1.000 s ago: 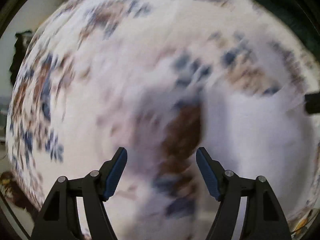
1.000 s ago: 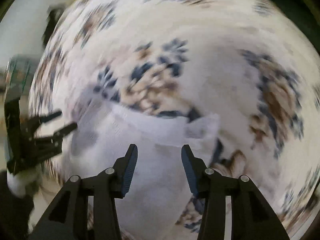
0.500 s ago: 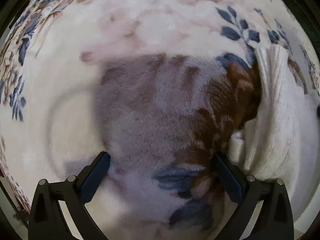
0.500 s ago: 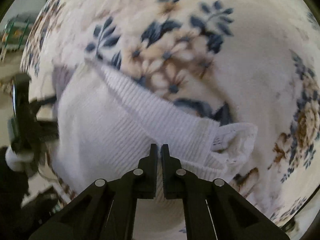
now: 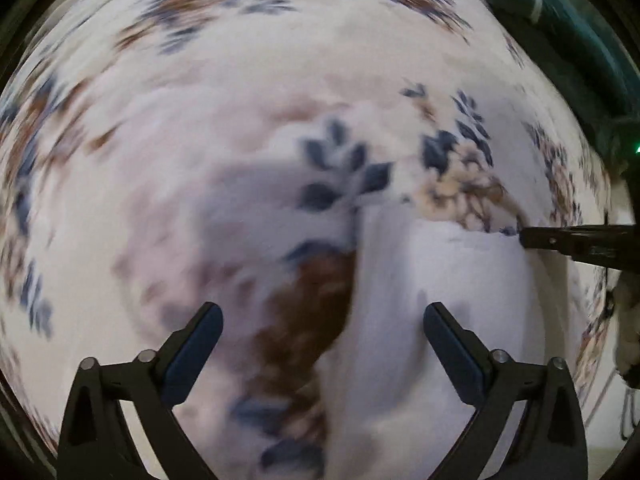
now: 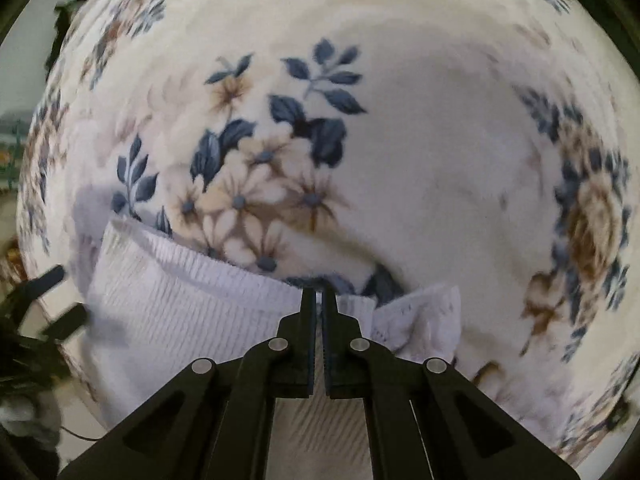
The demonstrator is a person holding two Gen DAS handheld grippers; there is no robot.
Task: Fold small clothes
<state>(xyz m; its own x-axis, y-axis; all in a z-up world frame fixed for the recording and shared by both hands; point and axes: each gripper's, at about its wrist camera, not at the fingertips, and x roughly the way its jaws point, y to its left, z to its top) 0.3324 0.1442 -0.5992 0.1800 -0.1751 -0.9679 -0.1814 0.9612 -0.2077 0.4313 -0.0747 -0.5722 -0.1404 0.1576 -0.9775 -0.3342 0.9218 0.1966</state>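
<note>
A small white ribbed garment (image 6: 192, 312) lies on a floral blanket (image 6: 440, 140). My right gripper (image 6: 318, 294) points down and is shut on the garment's upper hem, next to a lacy corner (image 6: 424, 316). In the blurred left wrist view the garment (image 5: 440, 272) fills the lower right. My left gripper (image 5: 323, 312) hovers over the garment's left edge with its jaws wide and closing. That edge lies between the fingers, and the pads are clear of the cloth. The right gripper's tip (image 5: 524, 238) shows at the garment's far corner. The left gripper (image 6: 60, 296) shows at the garment's left side.
The cream blanket (image 5: 200, 120) with blue and brown flowers fills both views. A dark green object (image 5: 560, 20) sits past its top right edge. Pale floor and some clutter (image 6: 12, 152) show beyond the blanket's left edge.
The right gripper went from open above the garment to shut on its hem and sank closer. The left gripper spread wider and swept across the blanket to the garment's left edge.
</note>
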